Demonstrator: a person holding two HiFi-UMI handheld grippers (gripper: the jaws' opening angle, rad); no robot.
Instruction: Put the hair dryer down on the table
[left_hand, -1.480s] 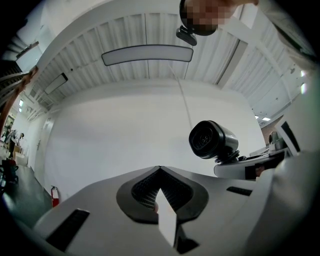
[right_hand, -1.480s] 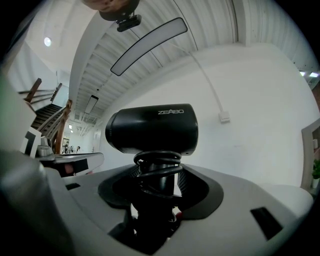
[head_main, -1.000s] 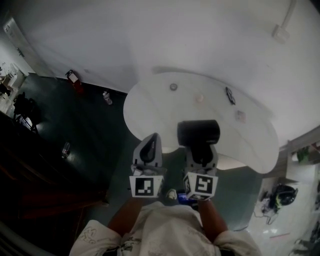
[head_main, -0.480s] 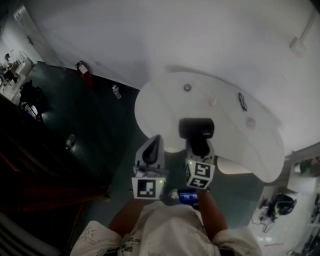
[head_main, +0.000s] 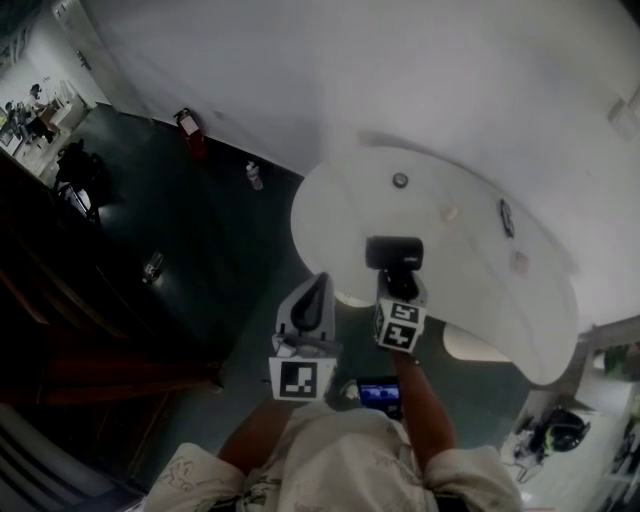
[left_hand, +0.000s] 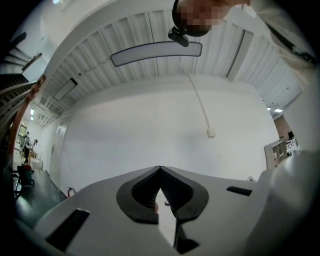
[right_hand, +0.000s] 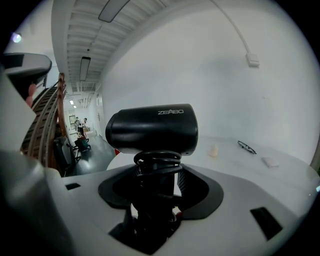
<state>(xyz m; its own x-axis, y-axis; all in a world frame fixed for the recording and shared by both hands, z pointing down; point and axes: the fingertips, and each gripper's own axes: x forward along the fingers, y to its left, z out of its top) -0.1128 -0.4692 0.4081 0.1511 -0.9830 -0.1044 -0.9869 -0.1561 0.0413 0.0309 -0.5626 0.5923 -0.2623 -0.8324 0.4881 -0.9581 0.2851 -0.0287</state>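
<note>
A black hair dryer (head_main: 394, 252) hangs over the near edge of the white curved table (head_main: 340, 215). My right gripper (head_main: 399, 284) is shut on the dryer's handle, which has the cord wound round it. In the right gripper view the hair dryer (right_hand: 152, 129) stands upright above the right gripper (right_hand: 159, 176), barrel lying crosswise. My left gripper (head_main: 316, 284) hovers to the left, short of the table edge and above the dark floor. In its own view the left gripper (left_hand: 160, 172) has its jaws meeting at the tips with nothing between them.
Small things lie on the table's far side: a round disc (head_main: 400, 180), a pale lump (head_main: 450, 213), a dark ring-shaped item (head_main: 505, 217) and a small pad (head_main: 519, 262). A red extinguisher (head_main: 190, 125) and a bottle (head_main: 254, 175) stand on the floor at left.
The right gripper has carried the hair dryer forward, farther out over the table's near part. The left gripper stays about where it was, still shut. The head view has shifted.
</note>
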